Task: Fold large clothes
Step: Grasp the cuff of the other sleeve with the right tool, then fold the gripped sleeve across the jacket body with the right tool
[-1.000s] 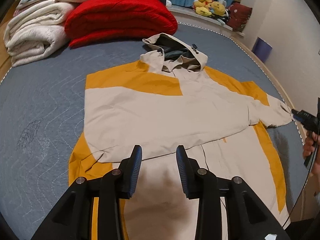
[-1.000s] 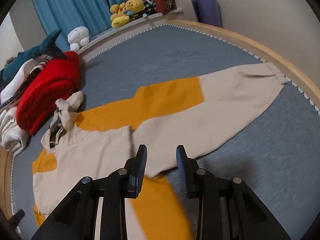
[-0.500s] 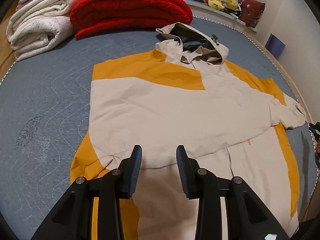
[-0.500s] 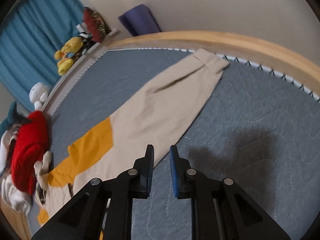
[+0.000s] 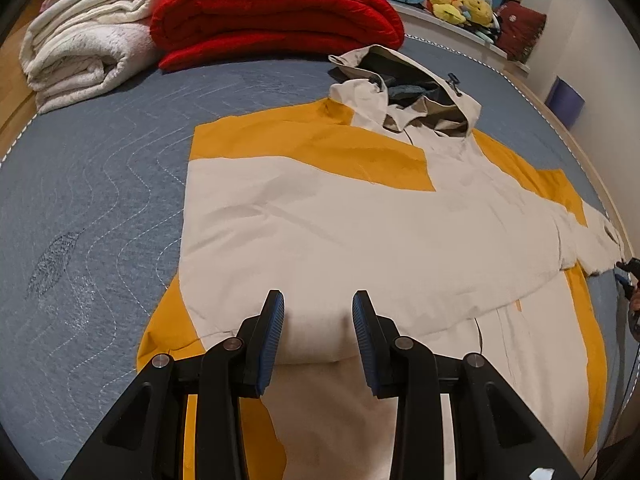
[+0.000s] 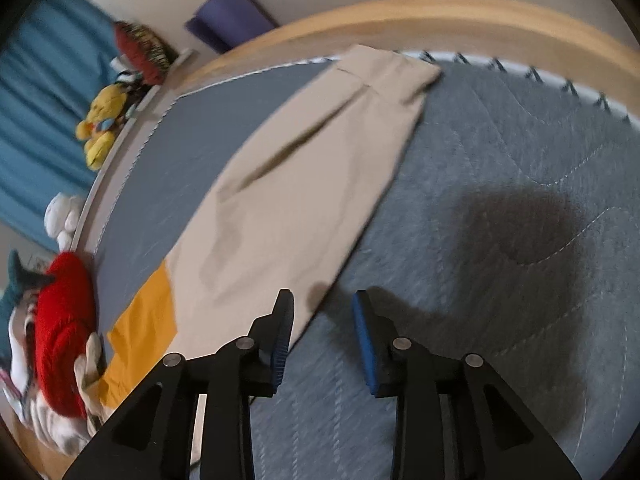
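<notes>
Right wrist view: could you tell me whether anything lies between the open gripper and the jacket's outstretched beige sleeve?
Nothing visible does: only bare grey quilted bedcover separates the right gripper from the beige sleeve just ahead.

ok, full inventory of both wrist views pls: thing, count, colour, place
jacket: 1, cream and orange, flat on the bed, one sleeve folded across the front
sleeve: 1, cream, stretched out to the bed edge
hood: 1, cream with dark lining, far end of jacket
bed cover: 1, grey-blue quilted, under the jacket
red blanket: 1, folded, far side of bed
white blanket: 1, folded, left of the red one
plush toys: several, mostly yellow, ledge past the bed
curtain: 1, blue, behind the ledge
bed frame: 1, light wood, along the bed edge
purple thing: 1, by the wall
left tongs: open, over the jacket's lower part
right tongs: open, at the sleeve's edge
</notes>
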The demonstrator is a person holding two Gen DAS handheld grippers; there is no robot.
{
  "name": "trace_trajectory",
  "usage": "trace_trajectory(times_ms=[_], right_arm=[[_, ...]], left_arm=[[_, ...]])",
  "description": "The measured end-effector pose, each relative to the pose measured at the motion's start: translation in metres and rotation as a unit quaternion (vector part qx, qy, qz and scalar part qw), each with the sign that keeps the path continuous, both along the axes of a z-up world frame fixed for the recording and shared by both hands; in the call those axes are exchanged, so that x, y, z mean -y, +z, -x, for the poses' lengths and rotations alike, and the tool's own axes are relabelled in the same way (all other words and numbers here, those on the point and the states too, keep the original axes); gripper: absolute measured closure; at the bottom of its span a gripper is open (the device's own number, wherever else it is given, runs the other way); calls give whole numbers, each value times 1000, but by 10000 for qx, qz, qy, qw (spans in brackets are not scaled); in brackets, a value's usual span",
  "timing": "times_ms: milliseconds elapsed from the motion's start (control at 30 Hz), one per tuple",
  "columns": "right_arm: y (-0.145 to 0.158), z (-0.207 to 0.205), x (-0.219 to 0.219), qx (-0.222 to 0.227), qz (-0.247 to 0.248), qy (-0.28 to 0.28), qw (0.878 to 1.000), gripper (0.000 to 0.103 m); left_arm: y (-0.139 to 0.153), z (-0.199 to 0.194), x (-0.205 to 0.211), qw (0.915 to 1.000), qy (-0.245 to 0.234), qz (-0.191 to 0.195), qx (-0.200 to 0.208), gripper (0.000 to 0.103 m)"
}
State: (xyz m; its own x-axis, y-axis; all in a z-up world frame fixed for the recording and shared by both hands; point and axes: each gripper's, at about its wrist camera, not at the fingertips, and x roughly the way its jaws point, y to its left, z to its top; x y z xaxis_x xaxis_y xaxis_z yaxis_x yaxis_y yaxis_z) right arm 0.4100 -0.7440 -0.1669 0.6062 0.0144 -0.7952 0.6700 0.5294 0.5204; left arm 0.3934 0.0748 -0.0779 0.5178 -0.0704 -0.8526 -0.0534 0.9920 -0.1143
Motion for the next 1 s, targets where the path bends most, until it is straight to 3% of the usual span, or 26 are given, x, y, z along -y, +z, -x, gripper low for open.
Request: trace_trajectory(times_ms=[100,433,633,800,900,1000], right_arm=[[-4,-4,13,111,-130,-91,9998,70],[-6,-23,33,398,88,-232,9989,70],[8,-38,31,573,342,-488,9966,91],[73,-57,-6,770,1093,-373,9903,98],[132,-77,-69,951,1800,336,9785,99],[187,-92,-159,1285,2226,1241,9584,99]], left_arm=[[-1,-1,-2,10000,52,-27,6,70],[0,-1,0,10000,-31,25,-1,70],[17,3,-4,9997,-44,155,170,71],[41,5,-19,9983,167,318,460,71],[51,5,-31,9973,307,363,553,71],[59,9,-46,9960,428,539,572,71]])
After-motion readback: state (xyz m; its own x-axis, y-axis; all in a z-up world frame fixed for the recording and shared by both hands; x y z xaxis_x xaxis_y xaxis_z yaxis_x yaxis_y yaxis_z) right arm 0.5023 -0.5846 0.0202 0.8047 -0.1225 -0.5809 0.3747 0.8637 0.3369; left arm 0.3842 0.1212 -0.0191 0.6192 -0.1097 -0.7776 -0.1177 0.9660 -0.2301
